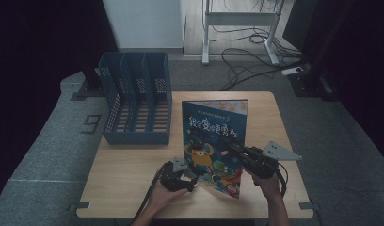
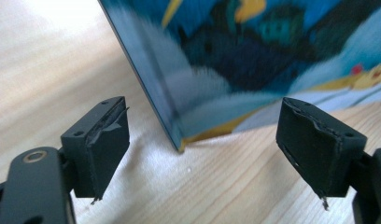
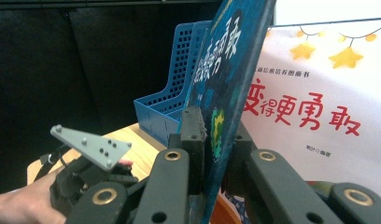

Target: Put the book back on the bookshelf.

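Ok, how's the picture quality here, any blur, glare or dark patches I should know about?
High view: dim, the room's edges near black, the book legible. Left gripper view: the book cover is soft and smeared, the table washed out bright at upper left. Right gripper view: the white page overexposed, the background dark, the file rack sharp.

My left gripper [image 2: 202, 154] sits low over the pale wooden table [image 2: 48, 60], its 2 black jaws standing wide apart. Between them, a little farther off, the bottom corner of the book [image 2: 254, 60] rests on the wood, upright and leaning (its blue cover is blurred, with yellow and dark shapes). Neither pad touches the book; its yellow-edged corner points down toward the gap.
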Tool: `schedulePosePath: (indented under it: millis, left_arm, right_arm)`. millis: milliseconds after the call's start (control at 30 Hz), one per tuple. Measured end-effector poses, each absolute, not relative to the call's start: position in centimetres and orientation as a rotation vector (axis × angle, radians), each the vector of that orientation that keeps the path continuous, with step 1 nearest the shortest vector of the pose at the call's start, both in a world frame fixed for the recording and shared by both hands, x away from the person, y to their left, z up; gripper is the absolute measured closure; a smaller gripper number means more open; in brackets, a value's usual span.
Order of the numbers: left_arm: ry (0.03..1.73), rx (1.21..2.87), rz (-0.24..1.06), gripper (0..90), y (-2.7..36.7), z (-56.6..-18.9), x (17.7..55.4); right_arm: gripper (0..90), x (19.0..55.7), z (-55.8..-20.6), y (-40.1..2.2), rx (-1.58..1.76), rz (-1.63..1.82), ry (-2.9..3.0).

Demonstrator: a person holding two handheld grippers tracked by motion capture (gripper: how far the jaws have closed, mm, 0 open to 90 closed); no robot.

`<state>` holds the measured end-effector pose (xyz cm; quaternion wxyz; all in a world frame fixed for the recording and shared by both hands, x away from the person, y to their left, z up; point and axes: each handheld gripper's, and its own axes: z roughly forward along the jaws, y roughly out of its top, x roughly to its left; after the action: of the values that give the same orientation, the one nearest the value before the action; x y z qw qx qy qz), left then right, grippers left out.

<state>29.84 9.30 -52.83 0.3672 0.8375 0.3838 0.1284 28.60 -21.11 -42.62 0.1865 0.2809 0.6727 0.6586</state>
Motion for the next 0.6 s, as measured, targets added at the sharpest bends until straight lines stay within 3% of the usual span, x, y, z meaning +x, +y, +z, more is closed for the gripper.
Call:
schedulePosePath:
  millis: [600]
  left_arm:
    - [0.910, 2.018, 0.320, 17.8, 9.2, -49.4, 30.9]
  right_arm:
    - [81.1, 27.1, -43.1, -22.0, 0.745, 1.842, 1.946]
